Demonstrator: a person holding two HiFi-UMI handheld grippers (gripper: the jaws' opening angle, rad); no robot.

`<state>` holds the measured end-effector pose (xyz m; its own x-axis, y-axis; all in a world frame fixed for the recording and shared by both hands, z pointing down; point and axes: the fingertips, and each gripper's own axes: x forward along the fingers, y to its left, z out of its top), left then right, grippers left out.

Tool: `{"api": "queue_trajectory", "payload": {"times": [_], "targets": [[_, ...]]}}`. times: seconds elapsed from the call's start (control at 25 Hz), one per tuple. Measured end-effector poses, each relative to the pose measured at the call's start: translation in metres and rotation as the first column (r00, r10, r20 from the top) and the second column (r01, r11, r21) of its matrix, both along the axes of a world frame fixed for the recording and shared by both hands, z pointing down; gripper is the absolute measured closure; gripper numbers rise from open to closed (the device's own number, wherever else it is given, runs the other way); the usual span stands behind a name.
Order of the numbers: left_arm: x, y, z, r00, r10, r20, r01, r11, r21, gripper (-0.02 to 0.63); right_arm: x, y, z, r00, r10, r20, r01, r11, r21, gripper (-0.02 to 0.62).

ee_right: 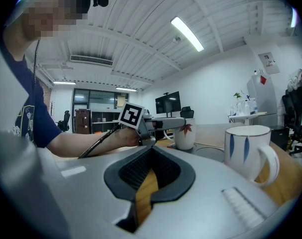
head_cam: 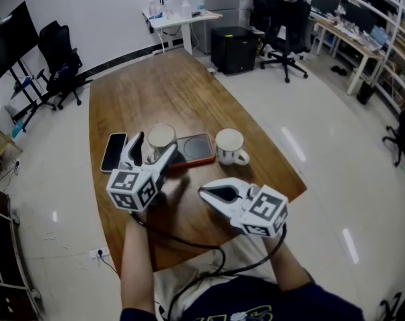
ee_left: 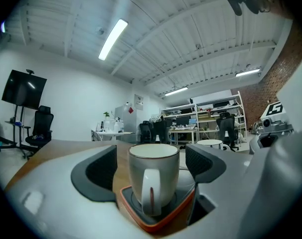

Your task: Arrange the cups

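Brown wooden desk [head_cam: 169, 92] runs open toward 12 o'clock. White ceramic mug [head_cam: 161, 136] upright, handle at 7 o'clock, between spread left gripper [head_cam: 154, 146] jaws; right gripper [head_cam: 204, 192] jaws pressed together.

Two cups, both upright, toward the near end of the table [head_cam: 156, 92]. Grey-white cup [head_cam: 161, 139]: thin brown rim line, red leaf mark on one side, handle facing the near edge; stands on the left end of an orange-rimmed dark pad [head_cam: 197, 149]. White cup [head_cam: 229, 146] (blue leaf marks) on bare wood just right of the pad, nearer the right edge, handle turned near-right
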<state>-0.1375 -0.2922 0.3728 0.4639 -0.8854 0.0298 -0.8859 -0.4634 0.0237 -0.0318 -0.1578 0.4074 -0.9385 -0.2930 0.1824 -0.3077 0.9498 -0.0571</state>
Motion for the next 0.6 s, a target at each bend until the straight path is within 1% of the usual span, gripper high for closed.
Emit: {"api": "queue_trajectory", "payload": {"times": [0.16,0.32,0.44,0.6], "targets": [[-0.005,0.013,-0.002,1.0,-0.004,0.007,0.004,1.0,-0.021,0.196,-0.001,0.001,0.0,1.0,0.002,0.001,-0.002,1.0,-0.002,0.595],[-0.012,0.026,-0.01,0.999,-0.027,0.027,0.027,1.0,-0.001,0.196,-0.001,0.0,-0.001,1.0,-0.001,0.007,0.001,1.0,-0.001,0.595],[-0.016,0.031,-0.013,0.999,-0.036,0.0,0.036,0.999,0.005,0.196,-0.002,0.0,0.002,1.0,-0.007,0.009,0.007,1.0,-0.001,0.595],[-0.013,0.045,-0.016,0.999,-0.027,-0.038,0.027,1.0,-0.003,0.196,0.0,0.003,0.001,1.0,-0.008,-0.002,0.008,1.0,-0.006,0.595]]}}
